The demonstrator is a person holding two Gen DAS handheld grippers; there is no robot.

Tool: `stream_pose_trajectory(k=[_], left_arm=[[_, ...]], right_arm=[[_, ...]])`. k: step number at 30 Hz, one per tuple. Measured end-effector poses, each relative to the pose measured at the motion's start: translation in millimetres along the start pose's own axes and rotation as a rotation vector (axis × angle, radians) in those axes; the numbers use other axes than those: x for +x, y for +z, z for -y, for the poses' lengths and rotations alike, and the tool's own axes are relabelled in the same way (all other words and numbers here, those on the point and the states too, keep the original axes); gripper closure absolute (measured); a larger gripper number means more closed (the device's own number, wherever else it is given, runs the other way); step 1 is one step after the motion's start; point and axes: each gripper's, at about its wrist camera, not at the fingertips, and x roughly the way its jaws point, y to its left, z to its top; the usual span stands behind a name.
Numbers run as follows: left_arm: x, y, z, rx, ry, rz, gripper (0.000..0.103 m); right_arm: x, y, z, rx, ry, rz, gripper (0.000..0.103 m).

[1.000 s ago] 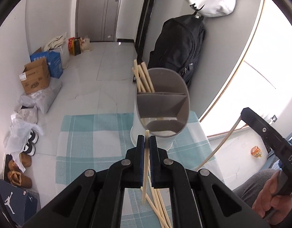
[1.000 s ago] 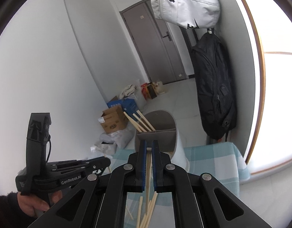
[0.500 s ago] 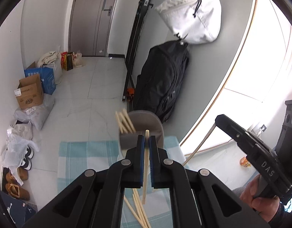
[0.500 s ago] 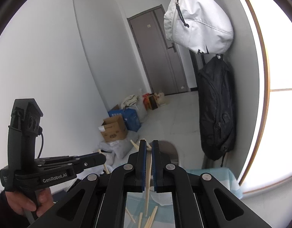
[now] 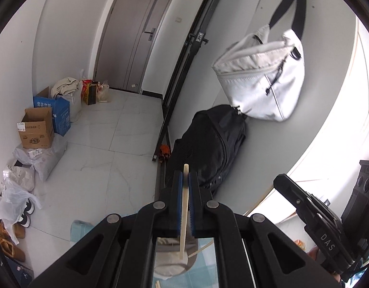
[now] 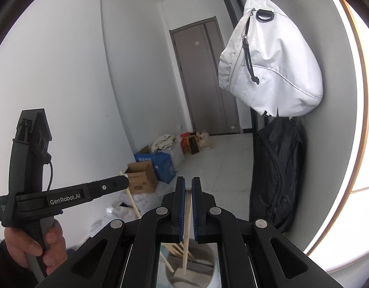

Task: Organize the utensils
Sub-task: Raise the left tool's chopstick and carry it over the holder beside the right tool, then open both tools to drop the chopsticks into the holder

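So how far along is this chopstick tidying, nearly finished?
Partway, I'd say. Done: several chopsticks already stand in the holder. In hand: the left hand-held gripper and the right hand-held gripper each pinch one chopstick above the holder. Left: dropping those two in, plus at least one loose chopstick lying on the checked cloth.

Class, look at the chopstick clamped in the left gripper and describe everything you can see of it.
The chopstick is a thin, pale, plain stick that looks like wood or bamboo. The left gripper is shut on it between blue-padded fingers, its top end poking above them. It hangs nearly upright in the left wrist view, its lower end above the grey utensil holder. The right wrist view shows it slanting past the gripper's tip.
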Motion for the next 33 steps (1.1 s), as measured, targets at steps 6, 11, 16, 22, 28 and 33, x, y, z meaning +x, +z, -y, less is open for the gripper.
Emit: stream_pose_trajectory(k=[6, 11, 16, 22, 28, 33], left_arm=[[30, 0, -14, -0.028, 0.013, -0.002, 0.102], [48, -9, -33, -0.080, 0.015, -0.019, 0.102], [48, -22, -44, -0.093, 0.008, 0.011, 0.102], [53, -36, -50, -0.112, -0.027, -0.014, 0.102], [63, -41, -55, -0.119, -0.082, -0.089, 0.102], [56, -38, -59, -0.109, -0.112, -0.140, 0.088]], right_arm=[[32, 10, 4, -0.042, -0.011, -0.023, 0.098], [55, 3, 5, -0.065, -0.013, -0.054, 0.098], [76, -10, 9, -0.077, -0.009, -0.100, 0.098], [98, -33, -2, -0.116, 0.038, -0.180, 0.098], [115, -56, -8, -0.059, 0.095, -0.279, 0.098], [111, -64, 4, 0.053, 0.149, -0.291, 0.095]])
